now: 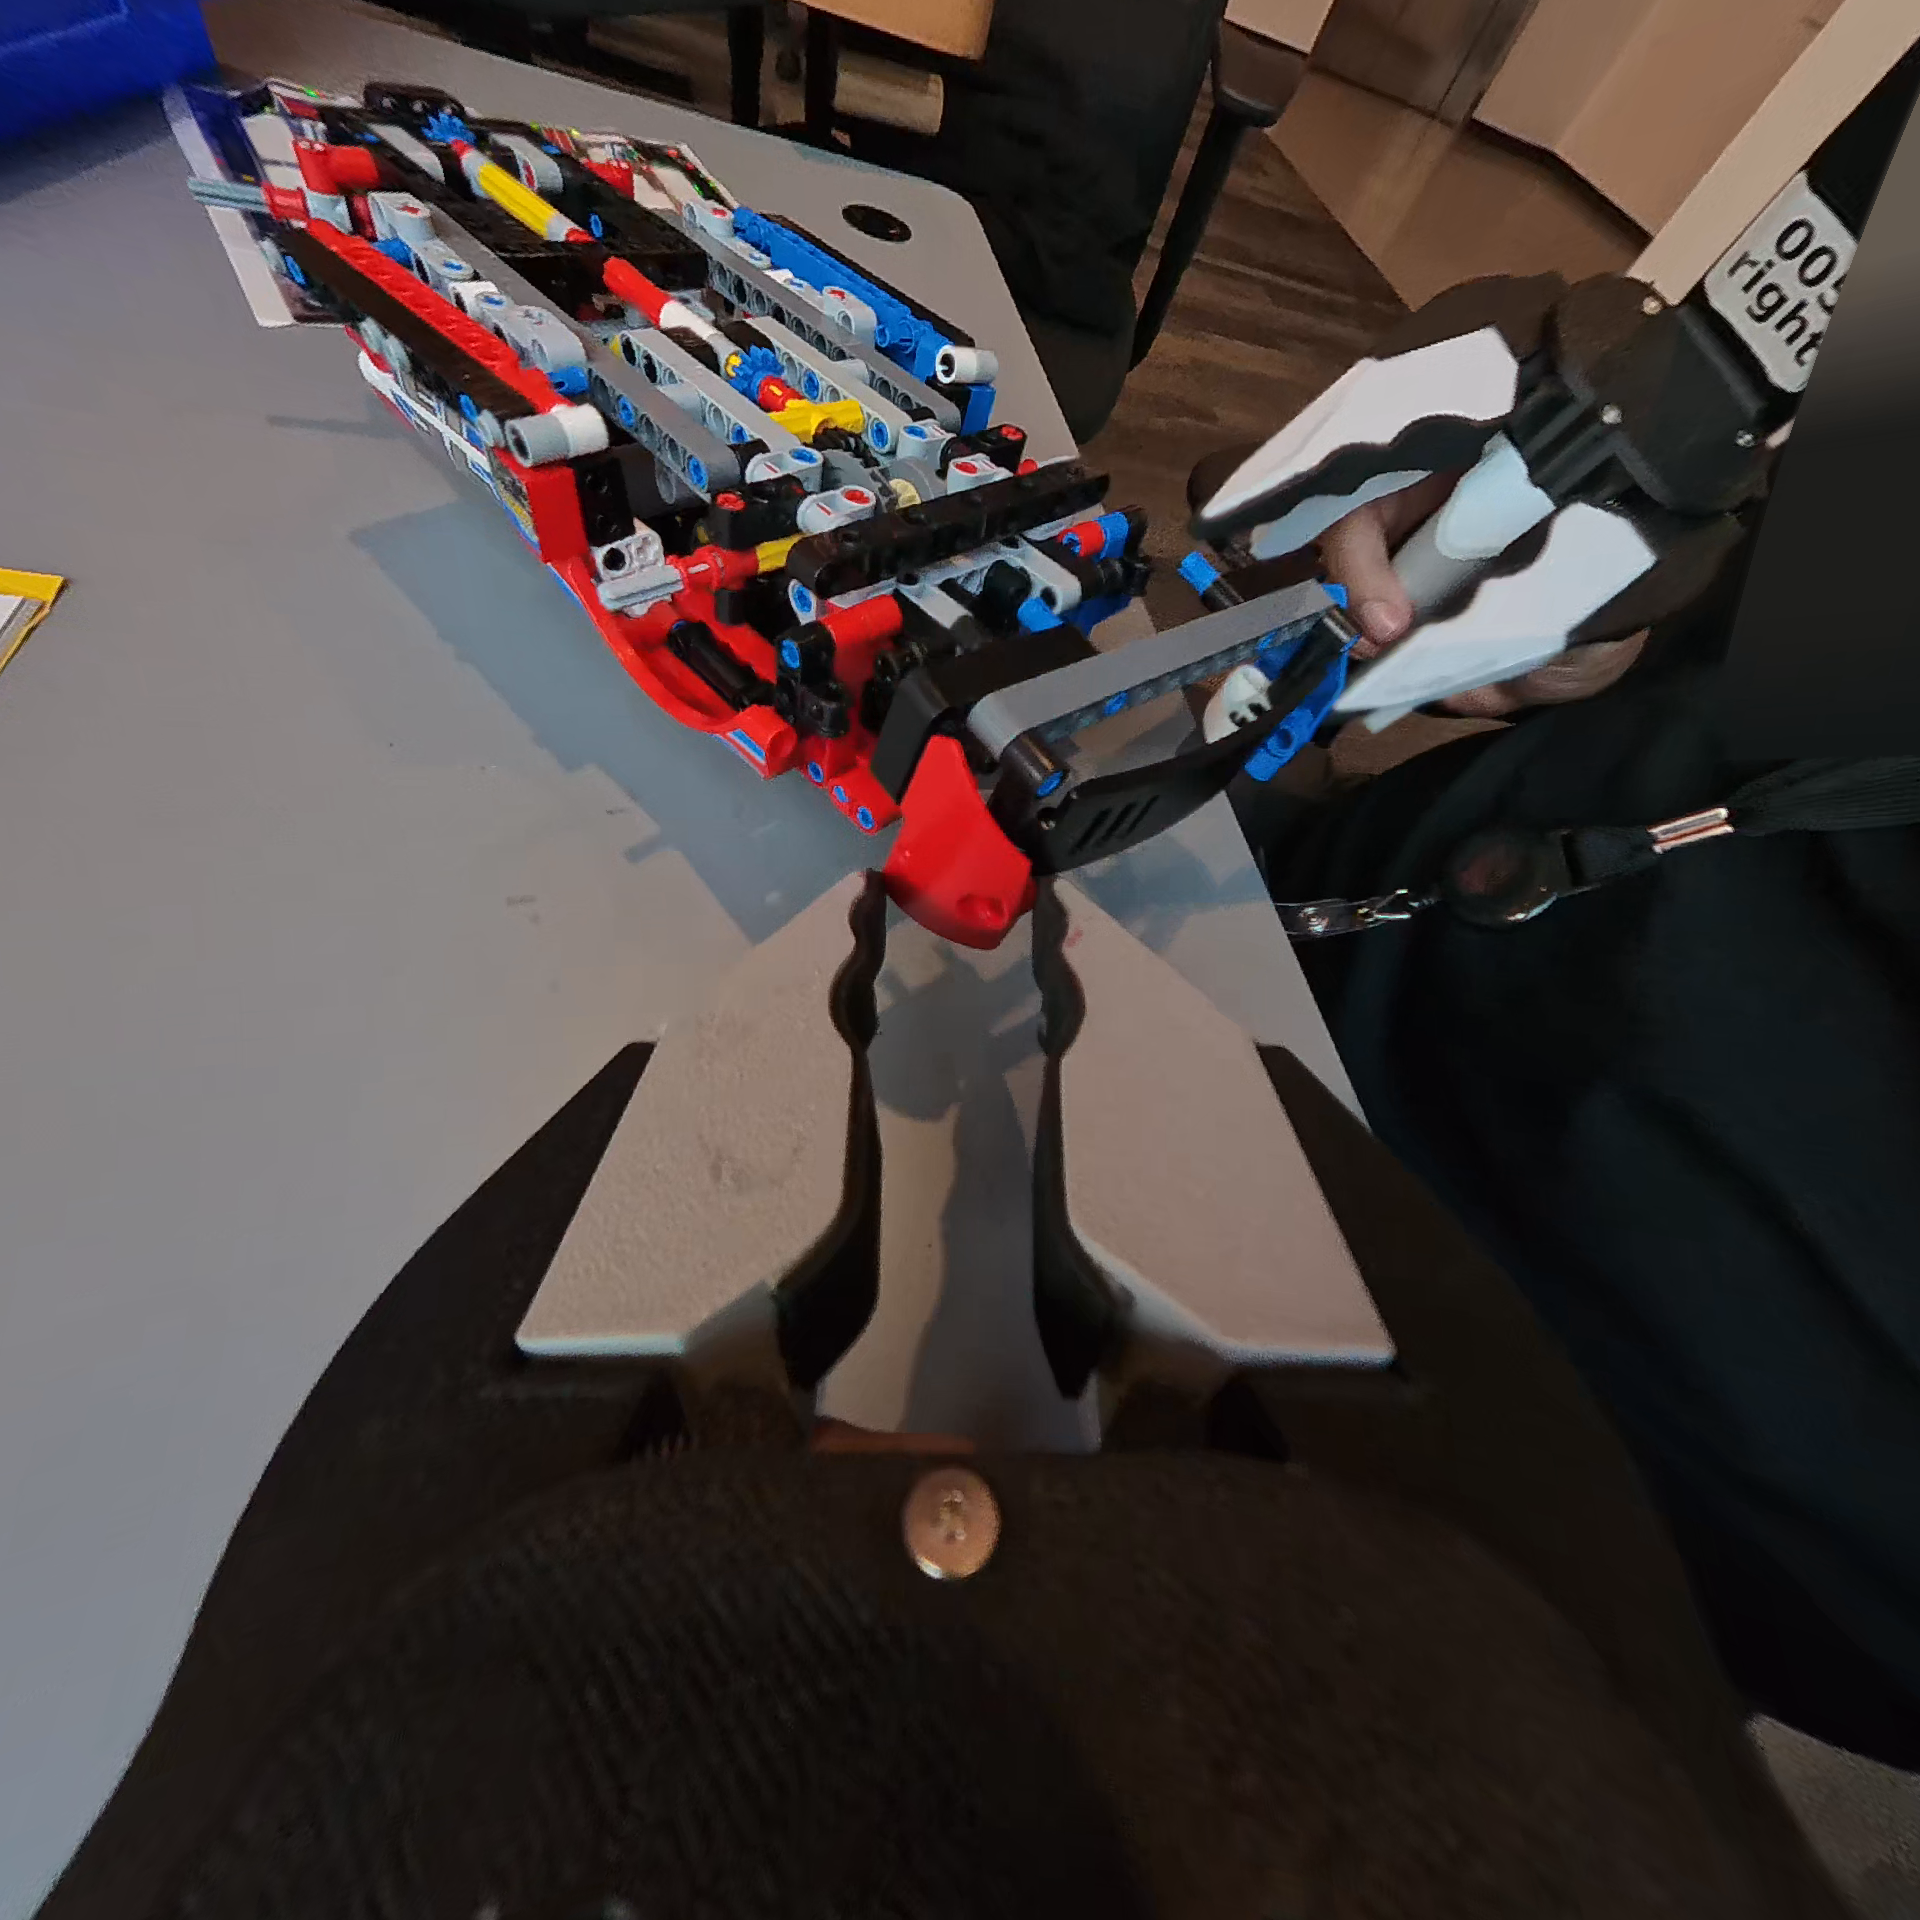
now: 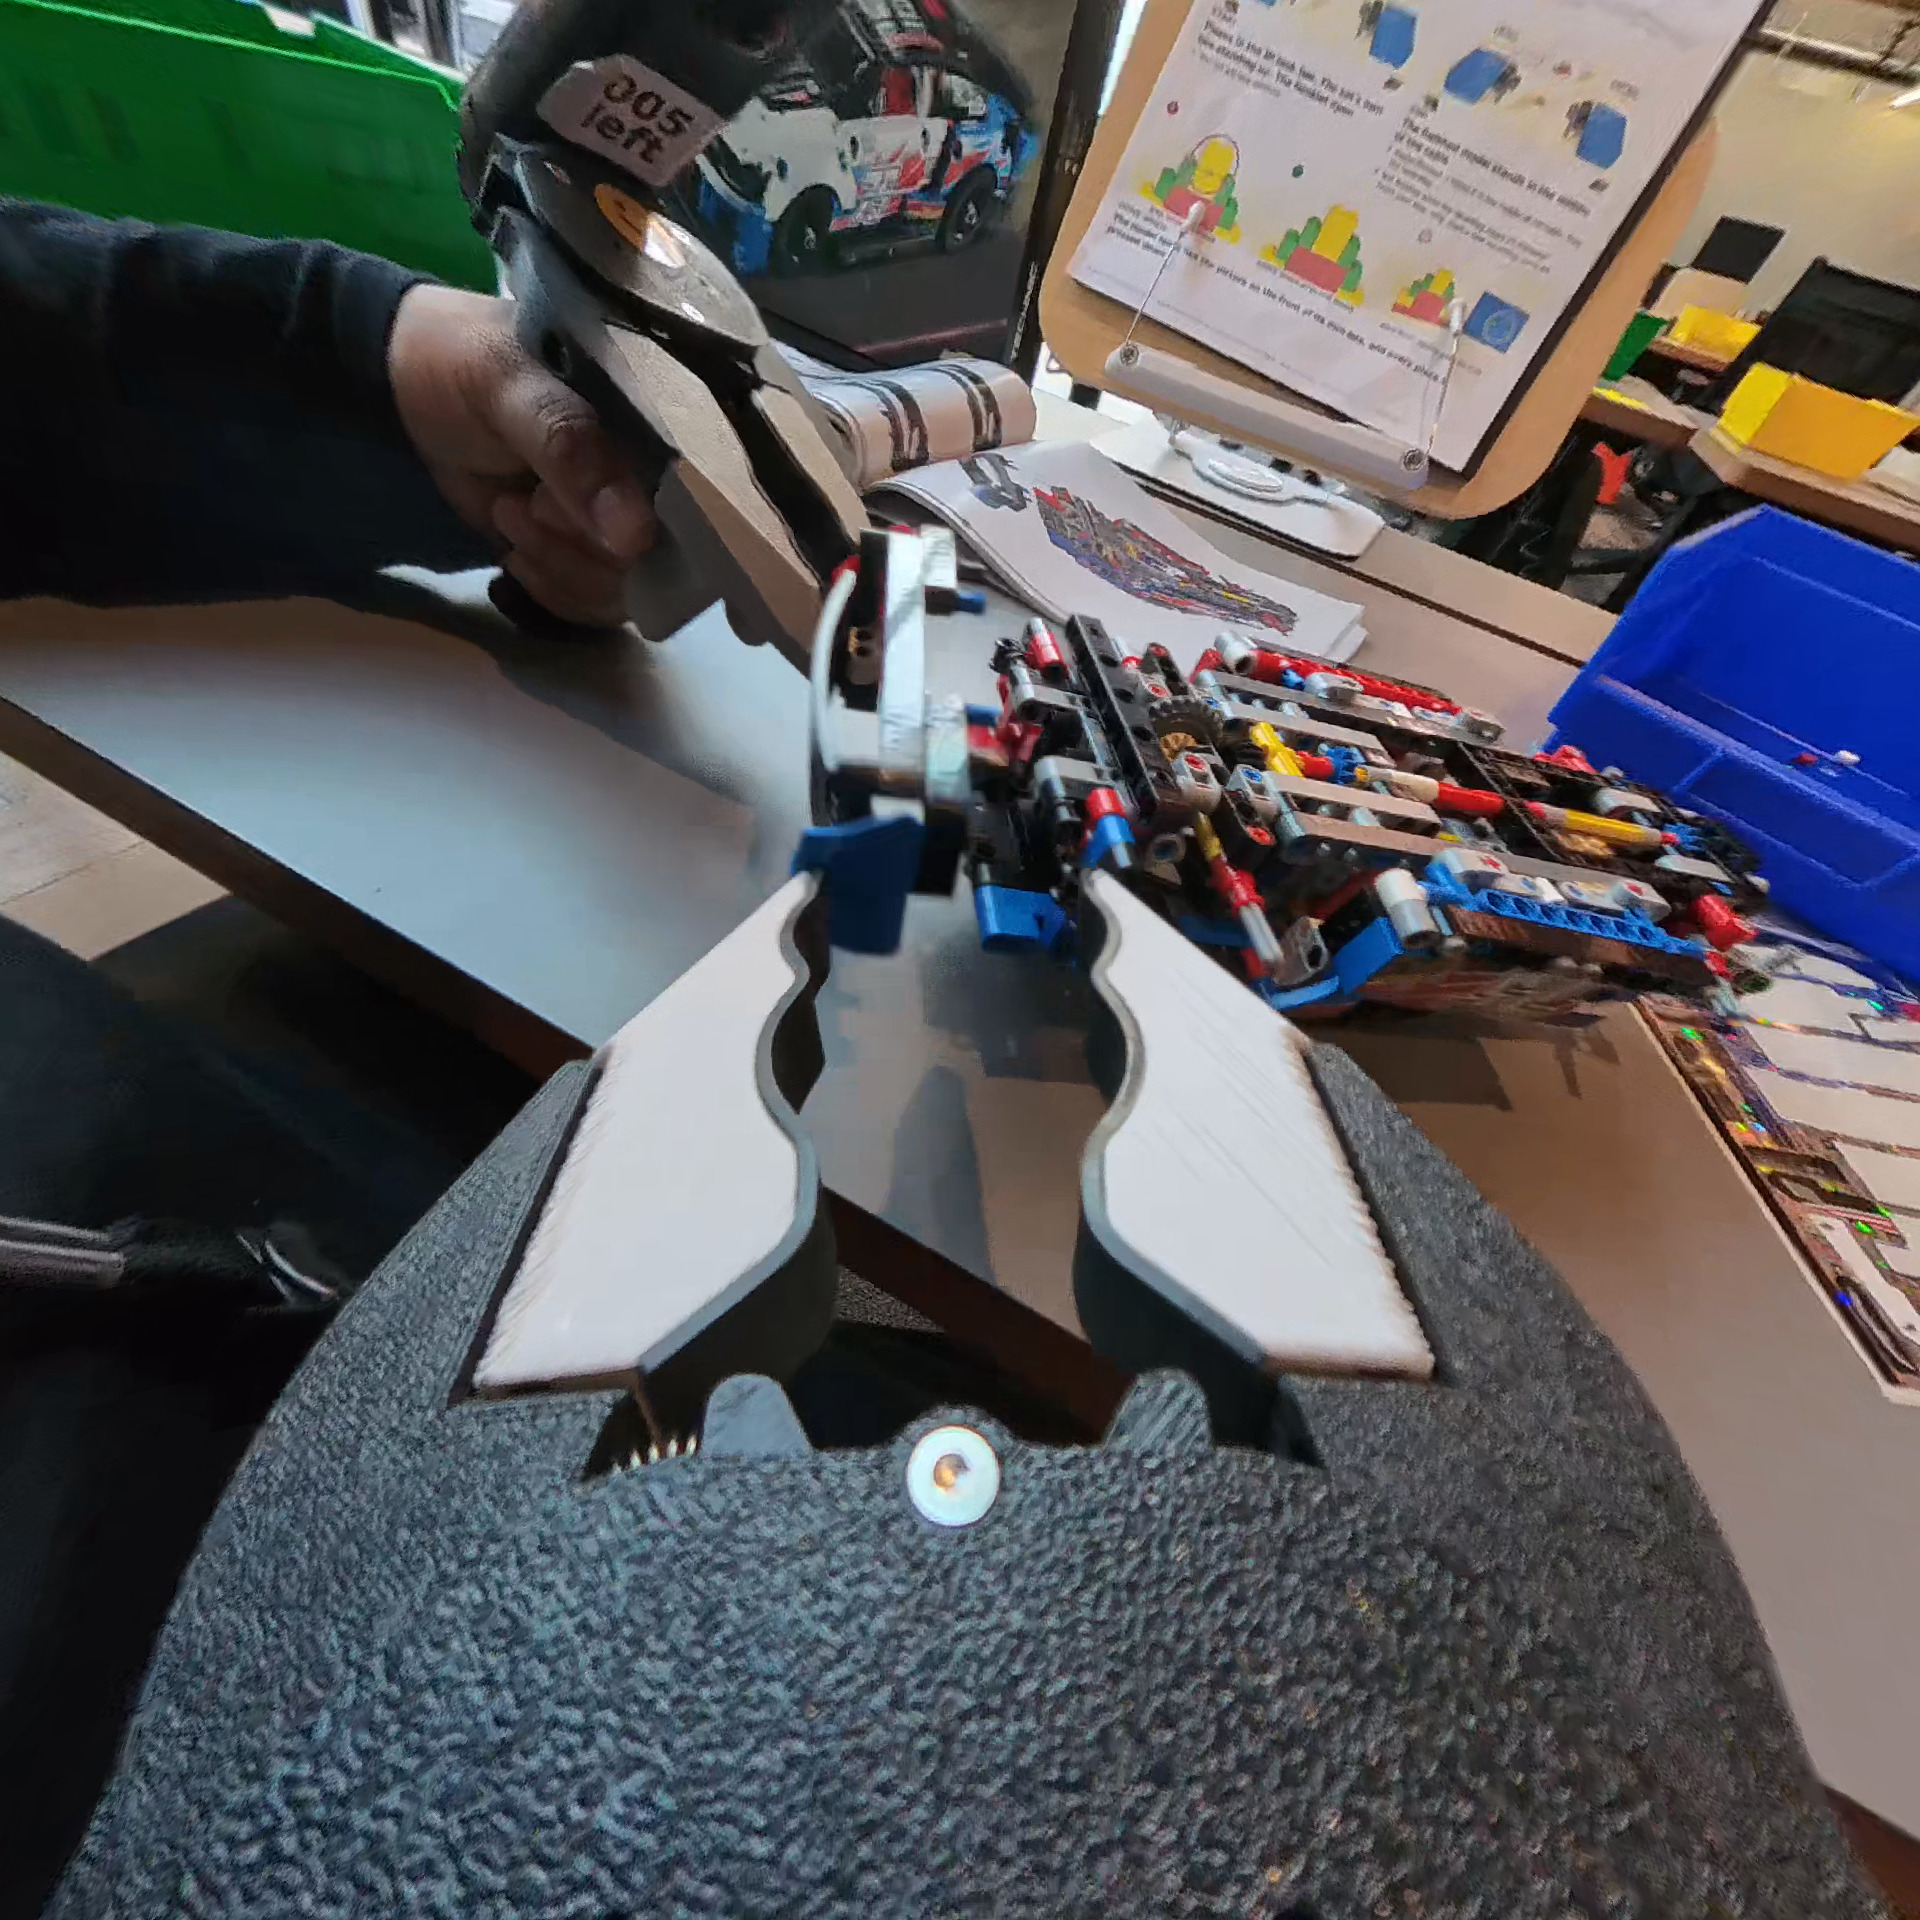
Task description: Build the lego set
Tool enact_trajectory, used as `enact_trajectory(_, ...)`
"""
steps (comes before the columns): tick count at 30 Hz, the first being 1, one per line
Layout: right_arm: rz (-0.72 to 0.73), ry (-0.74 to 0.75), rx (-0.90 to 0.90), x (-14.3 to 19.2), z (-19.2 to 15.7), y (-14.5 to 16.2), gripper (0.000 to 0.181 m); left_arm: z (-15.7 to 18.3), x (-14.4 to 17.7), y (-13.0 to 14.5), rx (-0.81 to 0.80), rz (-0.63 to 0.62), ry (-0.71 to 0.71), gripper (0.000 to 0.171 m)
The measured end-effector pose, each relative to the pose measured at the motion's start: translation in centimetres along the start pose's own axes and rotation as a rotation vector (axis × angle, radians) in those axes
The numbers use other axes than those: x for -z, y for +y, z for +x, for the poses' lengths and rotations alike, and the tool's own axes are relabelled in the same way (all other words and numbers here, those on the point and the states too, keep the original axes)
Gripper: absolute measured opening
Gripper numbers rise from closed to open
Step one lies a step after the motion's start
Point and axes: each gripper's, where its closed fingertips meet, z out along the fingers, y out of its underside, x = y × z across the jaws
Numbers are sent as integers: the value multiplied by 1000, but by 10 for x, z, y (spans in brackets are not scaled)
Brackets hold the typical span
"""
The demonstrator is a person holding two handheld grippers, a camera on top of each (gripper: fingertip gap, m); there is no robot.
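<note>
The lego model lies long across the grey desk, its near end at the desk's edge. Left tongs are clamped on the red panel at that end — fingers pressed to either side. Right tongs stand apart, tips flanking the blue pieces of the model's end frame — gripping nothing. A blue bin sits beyond.

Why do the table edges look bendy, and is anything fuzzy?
Left wrist view: the wide lens bows the grey table edge; the red, black and grey lego car chassis is sharp and throws a soft shadow leftward. Right wrist view: the blue lego piece by the right gripper is blurred; the far room is soft.
</note>
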Motion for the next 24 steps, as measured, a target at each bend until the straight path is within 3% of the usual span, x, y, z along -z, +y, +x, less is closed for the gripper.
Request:
enact_trajectory(5,-30,31,-52,4,23,11,46,-4,13,-5,70,70,14,26)
enact_trajectory(10,-31,-37,-116,-6,25,9,49,-3,20,-8,97,117,15,26)
enact_trajectory(16,-103,-48,-61,-17,31,18,46,1,31,-9,137,170,41,26)
enact_trajectory(18,-111,-35,-39,-17,36,17,35,0,32,-9,144,177,37,26)
enact_trajectory(24,-102,-22,-68,-6,52,21,38,-1,32,-9,135,176,16,26)
